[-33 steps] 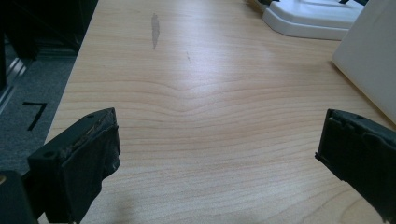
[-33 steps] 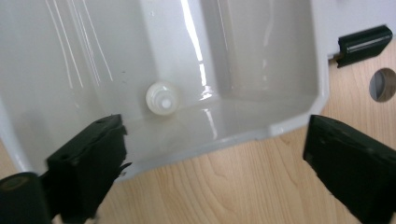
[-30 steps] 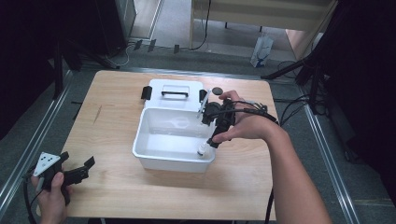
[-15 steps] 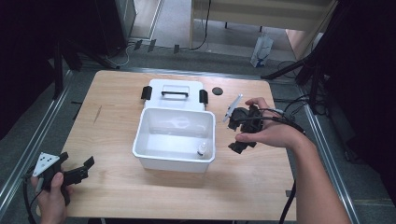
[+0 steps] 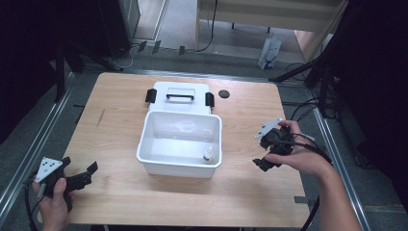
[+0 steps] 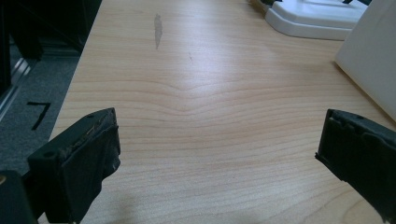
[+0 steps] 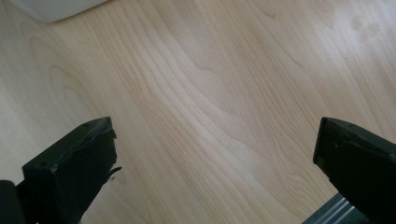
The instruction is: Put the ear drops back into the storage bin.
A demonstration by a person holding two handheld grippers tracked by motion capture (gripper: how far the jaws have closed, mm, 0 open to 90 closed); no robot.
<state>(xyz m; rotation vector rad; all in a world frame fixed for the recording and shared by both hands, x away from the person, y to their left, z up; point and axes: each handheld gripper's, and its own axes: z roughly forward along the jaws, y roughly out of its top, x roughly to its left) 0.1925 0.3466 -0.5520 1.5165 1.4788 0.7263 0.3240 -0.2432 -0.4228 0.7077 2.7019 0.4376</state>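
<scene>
High view: one bin, one bottle.

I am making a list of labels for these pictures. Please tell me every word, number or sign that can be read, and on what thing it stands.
"7": a black mark that reads like this digit, on the grey floor beside the table, in the left gripper view. It may be only tape.
White bag on the floor behind the table: any print is too small to read.
Small bottle in the white box: no label can be read.

Small white bottle stands upright in open white bin's front-right corner
</scene>
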